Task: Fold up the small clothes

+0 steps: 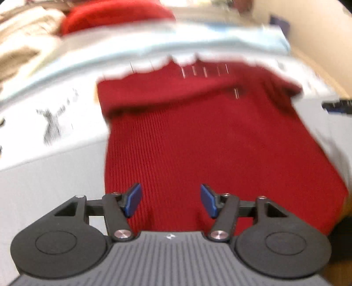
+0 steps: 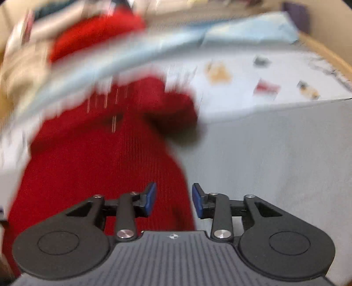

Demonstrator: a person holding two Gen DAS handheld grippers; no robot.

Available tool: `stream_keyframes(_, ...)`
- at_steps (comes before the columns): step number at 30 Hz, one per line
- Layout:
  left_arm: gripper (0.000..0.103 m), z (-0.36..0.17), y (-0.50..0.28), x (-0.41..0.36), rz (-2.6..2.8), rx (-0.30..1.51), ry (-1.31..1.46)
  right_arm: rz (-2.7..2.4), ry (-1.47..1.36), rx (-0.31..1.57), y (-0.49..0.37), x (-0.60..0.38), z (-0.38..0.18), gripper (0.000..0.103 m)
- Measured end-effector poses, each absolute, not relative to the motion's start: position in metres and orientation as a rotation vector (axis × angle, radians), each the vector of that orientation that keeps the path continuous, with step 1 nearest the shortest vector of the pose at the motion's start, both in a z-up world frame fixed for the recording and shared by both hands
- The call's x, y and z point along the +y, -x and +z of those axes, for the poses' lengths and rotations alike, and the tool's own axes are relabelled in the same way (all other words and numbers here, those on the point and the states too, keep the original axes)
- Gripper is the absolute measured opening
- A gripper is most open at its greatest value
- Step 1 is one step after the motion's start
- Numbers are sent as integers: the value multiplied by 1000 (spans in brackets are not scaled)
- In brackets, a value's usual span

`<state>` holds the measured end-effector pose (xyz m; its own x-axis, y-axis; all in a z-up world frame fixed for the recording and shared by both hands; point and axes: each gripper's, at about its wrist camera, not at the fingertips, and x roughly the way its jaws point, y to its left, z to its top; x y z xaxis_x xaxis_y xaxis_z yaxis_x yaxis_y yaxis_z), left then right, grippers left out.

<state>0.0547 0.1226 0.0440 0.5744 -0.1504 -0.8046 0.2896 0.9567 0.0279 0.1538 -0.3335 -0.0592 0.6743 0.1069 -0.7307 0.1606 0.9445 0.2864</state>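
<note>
A red ribbed knit garment (image 1: 198,136) lies flat on a white table (image 1: 55,176), its sleeves folded in across the upper part. My left gripper (image 1: 170,202) is open and empty, hovering over the garment's near hem. In the right wrist view the same garment (image 2: 99,158) fills the left half, with a folded sleeve (image 2: 173,110) bunched at its right side. My right gripper (image 2: 173,199) is open and empty over the garment's near right edge. Both views are motion-blurred.
A light blue cloth (image 1: 198,39) lies across the far side of the table. Another red garment (image 1: 114,17) and beige clothes (image 1: 22,39) are piled at the back left. Small printed pictures (image 2: 266,88) mark the white surface at right. A wooden edge (image 2: 330,52) borders the far right.
</note>
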Motion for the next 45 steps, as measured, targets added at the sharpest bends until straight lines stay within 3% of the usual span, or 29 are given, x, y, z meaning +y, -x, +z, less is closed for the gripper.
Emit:
stream_keyframes(6,68,88,-95,83,-160,733,-117,-115,-337,742,-196,-356,-51,44)
stream_keyframes(9,79,112,-126,40,-166,637,-181,-108,-406,760,-243,-368,-60,44)
stream_keyframes(13,80,97,-175,12,-130,526,-134,-67,-417,828,-285,-364,-82,48)
stream_keyframes(16,79,53,-214,-4,-55,606,-99,-33,-391,903,-304,-360,-101,49)
stream_keyframes(21,79,36,-254,-21,-93,715,-82,20,-346,984,-331,-355,-121,49)
stream_keyframes(23,79,34,-261,-23,-100,719,-95,44,-348,998,-341,-351,-126,40)
stream_keyframes(24,79,28,-268,-21,-93,722,-93,60,-343,1003,-344,-350,-127,22)
stream_keyframes(26,79,18,-278,-16,-70,741,-61,74,-310,984,-345,-347,-121,14)
stream_keyframes(28,79,11,-287,-10,-49,754,-25,44,-318,919,-343,-354,-109,12)
stream_keyframes(32,79,10,-289,4,-9,757,35,-310,-435,371,-295,-400,-39,11)
stream_keyframes(34,79,11,-290,5,-8,758,59,-477,-430,238,-273,-414,-26,11)
stream_keyframes(41,79,-2,-293,-11,-51,797,42,-589,-678,710,-285,-456,-130,20)
stream_keyframes(45,79,-4,-293,-15,-63,803,54,-702,-839,710,-261,-483,-150,27)
